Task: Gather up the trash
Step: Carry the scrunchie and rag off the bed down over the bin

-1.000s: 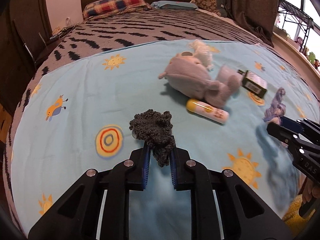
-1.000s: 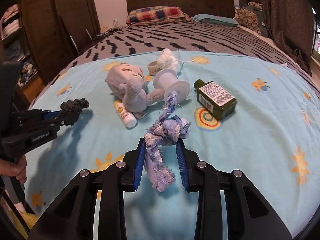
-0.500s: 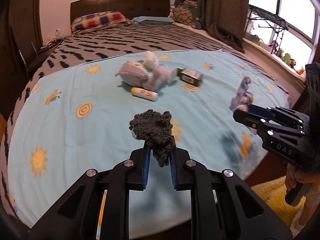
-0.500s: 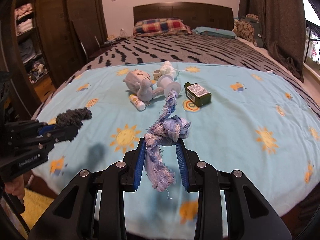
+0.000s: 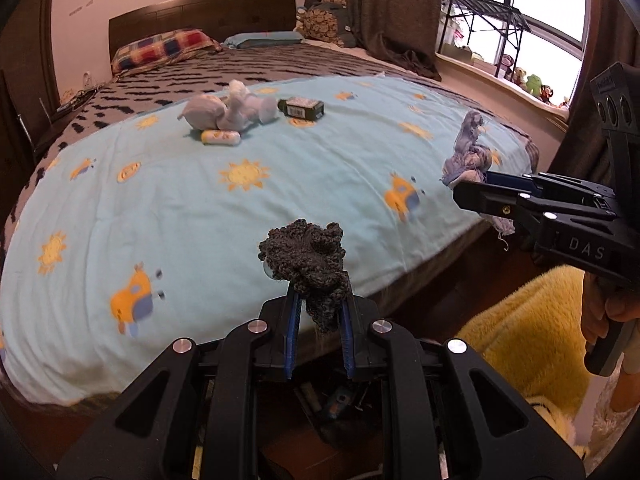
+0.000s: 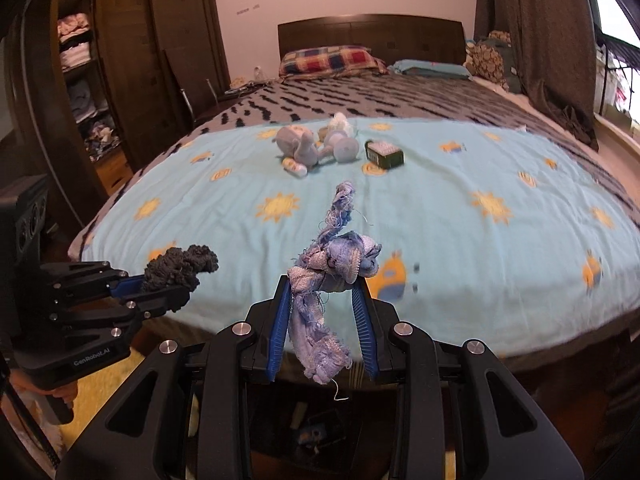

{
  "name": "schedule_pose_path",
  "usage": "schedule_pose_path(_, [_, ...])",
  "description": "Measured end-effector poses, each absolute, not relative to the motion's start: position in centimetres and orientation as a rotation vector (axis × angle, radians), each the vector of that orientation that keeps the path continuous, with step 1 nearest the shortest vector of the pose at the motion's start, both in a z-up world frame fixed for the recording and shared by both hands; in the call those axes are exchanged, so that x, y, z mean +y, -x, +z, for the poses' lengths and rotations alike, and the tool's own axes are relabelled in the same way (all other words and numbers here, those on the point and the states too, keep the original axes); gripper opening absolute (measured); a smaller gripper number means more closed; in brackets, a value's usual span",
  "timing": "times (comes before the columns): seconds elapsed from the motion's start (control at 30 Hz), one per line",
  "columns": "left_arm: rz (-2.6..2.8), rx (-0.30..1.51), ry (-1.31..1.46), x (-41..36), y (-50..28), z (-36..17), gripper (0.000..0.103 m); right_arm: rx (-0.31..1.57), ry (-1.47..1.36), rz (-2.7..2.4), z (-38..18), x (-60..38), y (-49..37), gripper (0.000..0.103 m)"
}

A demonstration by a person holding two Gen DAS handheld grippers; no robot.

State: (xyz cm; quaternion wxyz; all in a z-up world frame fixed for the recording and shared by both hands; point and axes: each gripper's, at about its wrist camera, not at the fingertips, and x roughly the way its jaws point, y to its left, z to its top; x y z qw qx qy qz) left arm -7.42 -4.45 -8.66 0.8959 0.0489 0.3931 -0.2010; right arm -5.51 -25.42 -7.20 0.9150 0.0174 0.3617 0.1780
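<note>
Dark yarn clump (image 5: 306,254) pinched between left fingers (image 5: 291,322), blue rag (image 6: 332,276) between right fingers (image 6: 280,320)

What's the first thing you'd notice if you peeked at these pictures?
Two black claws, each pinching a scrap: the left claw is shut on a dark yarn clump, and the right claw is shut on a frayed blue rag. Both are at the near edge of a bed with a light blue sun-print blanket. Farther back on the blanket lie a grey plush toy and a dark green bottle.
</note>
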Motion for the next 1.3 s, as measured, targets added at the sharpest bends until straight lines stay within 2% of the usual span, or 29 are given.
schedule_pose_path(0.8, [-0.482,1.186,-0.029,-6.7,9.3,-22.2,0.016,1.144,-0.087,0.373,-20.4,-24.2,7.2,0.032])
schedule_pose_path(1.1, [-0.493,1.255,-0.02,-6.8,8.5,-24.6,0.019,1.205,-0.09,0.366,-22.1,-23.6,7.0,0.034])
schedule_pose_path(1.3, [-0.497,1.248,-0.018,-6.8,8.0,-24.3,0.027,1.194,-0.107,0.365,-21.5,-23.7,6.2,0.038])
